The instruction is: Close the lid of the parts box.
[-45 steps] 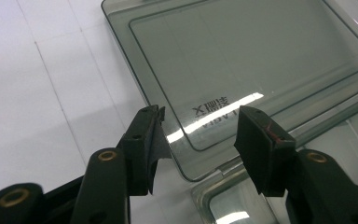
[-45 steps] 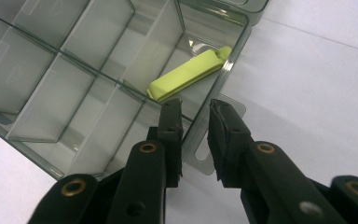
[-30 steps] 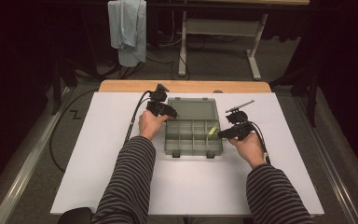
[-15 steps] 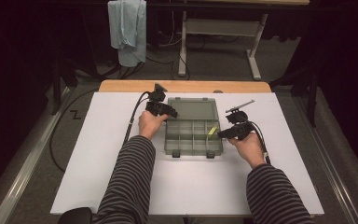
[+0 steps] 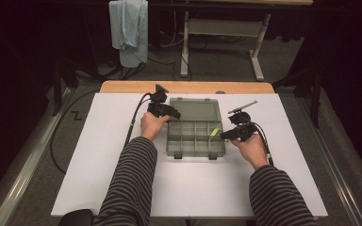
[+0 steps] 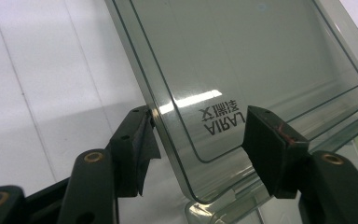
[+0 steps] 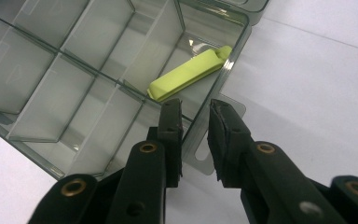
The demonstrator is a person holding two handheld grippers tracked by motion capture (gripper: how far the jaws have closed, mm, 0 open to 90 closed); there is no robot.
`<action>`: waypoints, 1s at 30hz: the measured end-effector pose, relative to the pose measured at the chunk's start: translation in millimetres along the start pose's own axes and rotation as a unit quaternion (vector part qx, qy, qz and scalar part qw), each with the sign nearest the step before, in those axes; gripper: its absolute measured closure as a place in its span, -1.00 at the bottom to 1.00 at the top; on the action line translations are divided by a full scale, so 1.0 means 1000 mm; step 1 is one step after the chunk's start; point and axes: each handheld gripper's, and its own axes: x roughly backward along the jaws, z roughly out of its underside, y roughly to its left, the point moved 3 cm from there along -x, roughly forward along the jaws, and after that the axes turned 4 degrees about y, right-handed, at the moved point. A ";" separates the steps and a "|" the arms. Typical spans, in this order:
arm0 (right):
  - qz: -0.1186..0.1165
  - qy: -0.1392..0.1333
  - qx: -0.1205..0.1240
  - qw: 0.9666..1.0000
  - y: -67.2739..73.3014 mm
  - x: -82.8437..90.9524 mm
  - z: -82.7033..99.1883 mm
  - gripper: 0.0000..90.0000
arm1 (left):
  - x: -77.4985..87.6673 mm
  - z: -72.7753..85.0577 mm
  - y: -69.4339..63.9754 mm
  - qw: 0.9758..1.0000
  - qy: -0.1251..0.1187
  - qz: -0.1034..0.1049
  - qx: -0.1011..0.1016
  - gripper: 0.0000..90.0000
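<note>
A clear grey organizer box (image 5: 195, 139) lies with its lid (image 5: 194, 109) flat on the white table (image 5: 122, 188). A lime-green piece (image 5: 214, 133) (image 7: 191, 73) rests in the box's right end compartment. My left gripper (image 5: 175, 114) (image 6: 203, 122) stands open at the lid's (image 6: 261, 60) left edge. Its jaws have just been opening, with the lid's corner between them and one pad (image 6: 142, 135) at the rim. My right gripper (image 5: 222, 136) (image 7: 195, 108) is shut on the box's right wall (image 7: 235, 56), one jaw inside and one outside over the side tab.
A wooden strip (image 5: 184, 87) runs along the table's far edge. Behind it hang a pale blue cloth (image 5: 129, 28) and a white desk frame (image 5: 226, 28). A black cable (image 5: 134, 123) trails left from the left gripper. Dividers (image 7: 93, 70) split the box into several compartments.
</note>
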 end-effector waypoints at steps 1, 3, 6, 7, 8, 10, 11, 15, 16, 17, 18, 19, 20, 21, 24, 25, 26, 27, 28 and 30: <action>0.000 0.000 0.000 1.000 0.000 0.000 0.000 0.71 | 0.001 0.000 0.000 1.000 -0.001 -0.001 -0.001 -0.02; 0.000 0.000 0.000 1.000 0.000 0.000 0.000 0.71 | 0.002 0.000 0.000 1.000 -0.003 -0.002 -0.002 0.01; 0.001 0.000 -0.001 1.000 0.000 0.000 0.000 0.71 | 0.004 0.000 -0.001 1.000 -0.006 -0.004 -0.006 0.05; 0.001 0.001 -0.001 1.000 0.000 0.000 0.000 0.71 | 0.004 0.000 -0.001 1.000 -0.007 -0.006 -0.007 0.07; 0.001 0.001 0.000 1.000 0.000 0.000 0.000 0.71 | 0.005 -0.001 -0.001 1.000 -0.009 -0.008 -0.010 0.09; 0.001 0.001 0.000 1.000 0.000 0.000 0.000 0.71 | 0.007 -0.001 -0.002 1.000 -0.011 -0.010 -0.012 0.11; 0.001 0.001 -0.001 1.000 0.000 0.000 0.000 0.71 | 0.008 -0.001 -0.002 1.000 -0.013 -0.011 -0.013 0.12; 0.001 0.001 0.000 1.000 0.000 0.000 0.000 0.71 | 0.012 -0.002 -0.004 1.000 -0.019 -0.014 -0.020 0.17; 0.001 0.002 0.000 1.000 0.000 0.000 -0.001 0.72 | 0.013 -0.002 -0.005 0.999 -0.022 -0.016 -0.021 0.17; 0.002 0.003 0.001 1.000 0.000 0.000 -0.001 0.72 | 0.014 -0.002 -0.006 0.999 -0.024 -0.017 -0.024 0.18; 0.003 0.003 0.000 1.000 0.000 0.000 -0.001 0.72 | 0.016 -0.002 -0.006 0.999 -0.025 -0.018 -0.027 0.18; 0.003 0.003 0.000 1.000 0.000 0.000 -0.001 0.72 | 0.017 -0.002 -0.007 0.999 -0.028 -0.018 -0.028 0.19; 0.003 0.004 -0.001 1.000 0.001 0.000 -0.001 0.72 | 0.018 -0.002 -0.007 0.999 -0.030 -0.019 -0.030 0.20; 0.003 0.004 0.001 1.000 0.000 0.000 -0.001 0.72 | 0.019 -0.002 -0.008 0.999 -0.030 -0.020 -0.033 0.20; 0.003 0.006 -0.001 1.000 0.001 0.000 -0.001 0.72 | 0.023 -0.002 -0.009 0.998 -0.034 -0.021 -0.039 0.22; 0.003 0.006 -0.001 1.000 0.001 0.000 -0.001 0.72 | 0.023 -0.002 -0.010 0.998 -0.037 -0.022 -0.039 0.22; 0.003 0.006 -0.001 1.000 0.001 0.000 -0.001 0.72 | 0.024 -0.002 -0.011 0.998 -0.037 -0.023 -0.041 0.22; 0.004 0.007 -0.001 1.000 0.001 0.000 -0.002 0.72 | 0.025 -0.002 -0.011 0.998 -0.038 -0.023 -0.042 0.23; 0.004 0.007 -0.002 1.000 0.001 0.000 -0.002 0.72 | 0.026 -0.002 -0.011 0.998 -0.039 -0.024 -0.043 0.24; 0.003 0.008 -0.002 1.000 0.001 0.000 -0.002 0.72 | 0.027 -0.002 -0.012 0.998 -0.041 -0.026 -0.049 0.25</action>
